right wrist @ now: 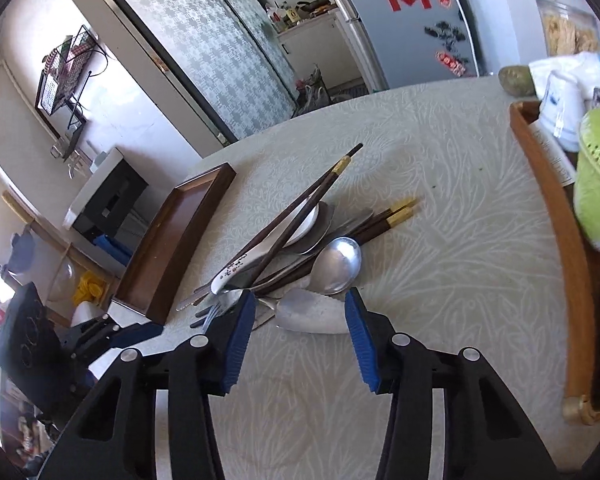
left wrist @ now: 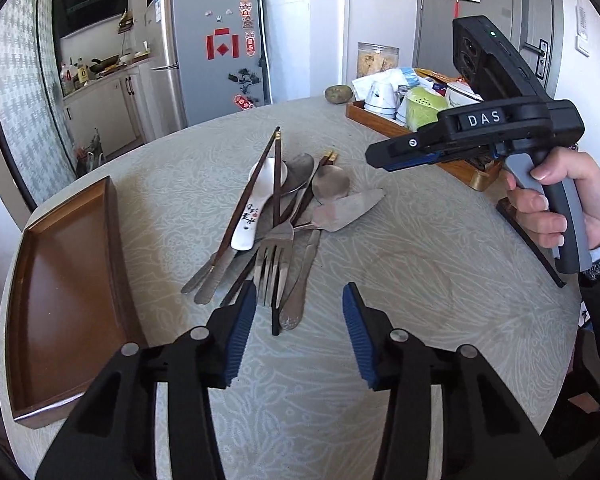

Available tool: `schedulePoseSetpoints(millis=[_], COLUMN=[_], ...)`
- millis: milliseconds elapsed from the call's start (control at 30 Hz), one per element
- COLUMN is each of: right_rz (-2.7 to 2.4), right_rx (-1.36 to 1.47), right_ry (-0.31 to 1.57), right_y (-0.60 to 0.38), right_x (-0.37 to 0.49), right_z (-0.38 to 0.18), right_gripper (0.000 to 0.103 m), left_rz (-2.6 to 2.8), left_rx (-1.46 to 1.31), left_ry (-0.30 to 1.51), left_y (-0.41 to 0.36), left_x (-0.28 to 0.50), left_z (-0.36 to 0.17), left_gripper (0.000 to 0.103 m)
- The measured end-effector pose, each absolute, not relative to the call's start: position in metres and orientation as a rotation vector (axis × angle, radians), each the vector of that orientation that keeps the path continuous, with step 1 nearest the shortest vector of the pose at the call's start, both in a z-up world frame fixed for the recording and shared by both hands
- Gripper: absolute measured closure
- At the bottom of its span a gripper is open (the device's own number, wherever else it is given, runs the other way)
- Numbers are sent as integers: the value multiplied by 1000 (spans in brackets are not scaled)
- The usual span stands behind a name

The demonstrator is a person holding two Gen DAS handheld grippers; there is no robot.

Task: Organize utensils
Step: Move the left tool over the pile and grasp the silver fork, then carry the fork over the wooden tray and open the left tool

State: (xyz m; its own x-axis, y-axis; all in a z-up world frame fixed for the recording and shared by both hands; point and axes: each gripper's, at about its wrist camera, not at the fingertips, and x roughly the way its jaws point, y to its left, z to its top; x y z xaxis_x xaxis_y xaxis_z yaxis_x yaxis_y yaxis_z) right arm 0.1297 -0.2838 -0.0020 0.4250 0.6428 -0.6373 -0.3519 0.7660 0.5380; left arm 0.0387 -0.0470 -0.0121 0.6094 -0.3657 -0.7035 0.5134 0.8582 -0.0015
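A heap of utensils lies mid-table: dark chopsticks (left wrist: 260,184), a white ceramic spoon (left wrist: 248,216), metal spoons (left wrist: 332,186), a fork (left wrist: 274,256) and a flat cake server (left wrist: 348,210). My left gripper (left wrist: 300,300) is open just above the near end of the heap, with the fork tines and a handle end between its fingers, untouched. My right gripper (right wrist: 300,304) is open too, and the cake server (right wrist: 312,314) lies between its tips. A hand holds the right gripper (left wrist: 374,156) above the table, to the right of the heap. An empty brown tray (left wrist: 60,280) sits left of the heap.
A wooden tray (left wrist: 380,122) with cups and a green object (left wrist: 420,106) stands at the back right, with a round brown lump (left wrist: 338,94) and a jar (left wrist: 376,60) behind it. The round table's edge curves close behind the empty tray (right wrist: 172,240).
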Motion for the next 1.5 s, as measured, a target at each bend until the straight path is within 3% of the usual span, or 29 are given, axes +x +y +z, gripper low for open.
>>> schedulePoseSetpoints(millis=[400, 633, 1200, 1267, 1367, 1500], right_rz=[683, 687, 625, 606, 569, 570], right_rx=[380, 487, 549, 528, 517, 528], right_ry=[978, 1039, 1072, 1069, 1070, 1067], right_y=[-262, -266, -248, -245, -246, -249], right_x=[147, 158, 163, 162, 161, 158], right_z=[-9, -27, -40, -39, -42, -44], right_gripper=[57, 57, 57, 60, 81, 85], left_rz=[-475, -454, -537, -538, -530, -534], left_rx=[267, 263, 93, 81, 100, 127], left_ry=[842, 866, 841, 832, 820, 823], left_y=[-63, -61, -51, -51, -53, -56], left_x=[83, 91, 76, 74, 68, 63], left_z=[-33, -39, -22, -21, -20, -26], left_gripper=[58, 76, 79, 79, 79, 79])
